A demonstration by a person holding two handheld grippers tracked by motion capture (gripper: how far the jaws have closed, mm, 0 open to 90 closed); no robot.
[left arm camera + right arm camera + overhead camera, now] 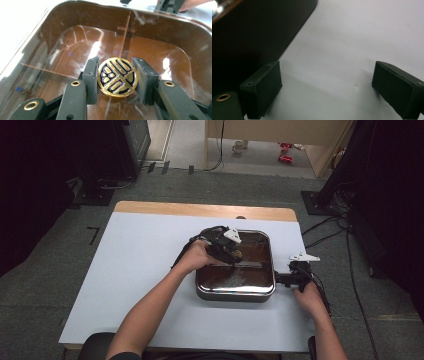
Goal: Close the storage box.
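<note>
A round gold-and-black medallion (117, 79) with a cut-out pattern sits between the pads of my left gripper (117, 75), which is shut on its edges. It is held inside a shiny rectangular metal pan (75, 15) with a brown mirror-like bottom. In the high view my left gripper (234, 253) reaches into the pan (235, 295) from its left side. My right gripper (279, 280) is just outside the pan's right wall. Its jaws stand wide apart over the white sheet, right gripper (329, 87) holding nothing, with the pan's dark wall (249, 32) at its left jaw.
The pan stands right of centre on a white sheet (140, 285) that covers a wooden table (200, 210). Dark stands and cables (340, 220) surround the table on the floor. A wide stretch of white sheet (362, 30) lies beyond the right gripper's jaws.
</note>
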